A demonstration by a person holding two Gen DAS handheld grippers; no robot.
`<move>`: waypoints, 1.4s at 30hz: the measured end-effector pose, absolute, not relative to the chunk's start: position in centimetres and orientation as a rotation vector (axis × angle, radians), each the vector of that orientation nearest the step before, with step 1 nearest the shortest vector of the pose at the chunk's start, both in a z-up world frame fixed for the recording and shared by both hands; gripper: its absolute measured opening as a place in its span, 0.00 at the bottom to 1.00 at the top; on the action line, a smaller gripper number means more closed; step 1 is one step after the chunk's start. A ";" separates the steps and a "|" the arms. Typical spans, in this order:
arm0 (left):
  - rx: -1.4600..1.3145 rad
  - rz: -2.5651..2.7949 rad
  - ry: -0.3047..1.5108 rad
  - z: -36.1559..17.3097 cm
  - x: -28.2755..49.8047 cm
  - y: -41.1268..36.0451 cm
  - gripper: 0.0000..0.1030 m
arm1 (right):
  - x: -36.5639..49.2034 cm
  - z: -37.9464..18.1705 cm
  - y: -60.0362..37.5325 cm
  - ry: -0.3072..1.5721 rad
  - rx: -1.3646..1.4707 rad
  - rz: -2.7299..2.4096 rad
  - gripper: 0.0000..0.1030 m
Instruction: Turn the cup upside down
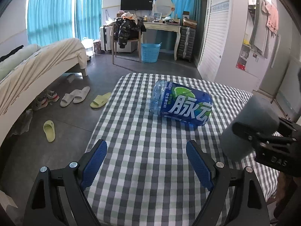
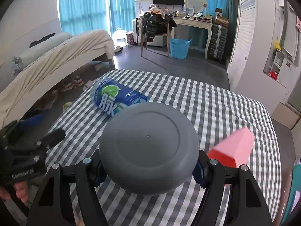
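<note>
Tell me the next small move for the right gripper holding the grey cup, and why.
Probably keep rolling the wrist until the base faces up, then lower. The right gripper clamps the grey cup off the checked tablecloth, its base facing the camera, so it seems only partly turned. The left gripper is open and idle.

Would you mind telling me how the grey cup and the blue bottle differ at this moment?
The grey cup is plain and opaque; the blue bottle is see-through plastic with a printed label. The cup is held off the checked tablecloth by the right gripper, base toward that camera; the bottle lies on its side on the cloth, untouched. The left gripper is open and empty. Both are cylindrical.
</note>
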State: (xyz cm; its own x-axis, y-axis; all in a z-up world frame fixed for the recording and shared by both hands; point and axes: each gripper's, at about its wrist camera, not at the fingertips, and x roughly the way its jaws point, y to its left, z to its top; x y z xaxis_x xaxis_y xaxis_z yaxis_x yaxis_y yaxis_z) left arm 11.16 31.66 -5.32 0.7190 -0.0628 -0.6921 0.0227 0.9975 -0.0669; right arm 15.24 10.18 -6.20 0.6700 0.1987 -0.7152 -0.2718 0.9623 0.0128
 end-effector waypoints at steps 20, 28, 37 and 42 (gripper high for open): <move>-0.051 -0.032 0.773 -5.4 10.5 31.0 0.86 | 15.2 -6.6 9.4 0.742 -0.066 0.289 0.85; -0.041 -0.046 0.639 -1.0 7.7 28.5 0.86 | 11.4 0.0 6.9 0.539 -0.011 0.294 0.88; -0.026 -0.095 0.478 1.5 3.5 24.8 0.86 | 5.6 2.7 2.4 0.432 0.011 0.193 0.95; -0.021 -0.077 0.445 0.4 1.9 24.1 0.86 | 4.3 0.3 0.9 0.459 0.034 0.144 0.98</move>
